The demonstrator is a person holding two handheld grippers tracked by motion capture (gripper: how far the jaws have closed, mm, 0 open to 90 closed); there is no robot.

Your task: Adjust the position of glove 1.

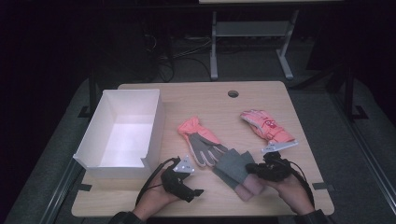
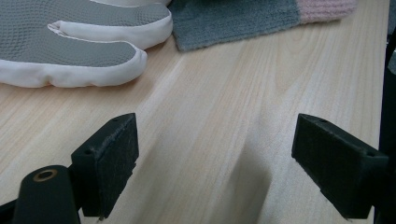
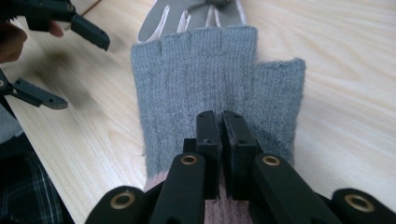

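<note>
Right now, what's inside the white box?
The white box looks empty: its bare white floor and inner walls show in the high view. The strip of floor right behind its near wall is hidden, so something small and flat there can't be ruled out.

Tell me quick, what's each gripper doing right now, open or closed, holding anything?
Left gripper: jaws open, nothing between them, bare table below.
Right gripper: jaws closed, pinching the grey knit glove.

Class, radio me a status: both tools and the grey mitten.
Left tool open, idle. Right tool shut on grey mitten. Mitten flat on table, fingertips touching ski glove.
</note>
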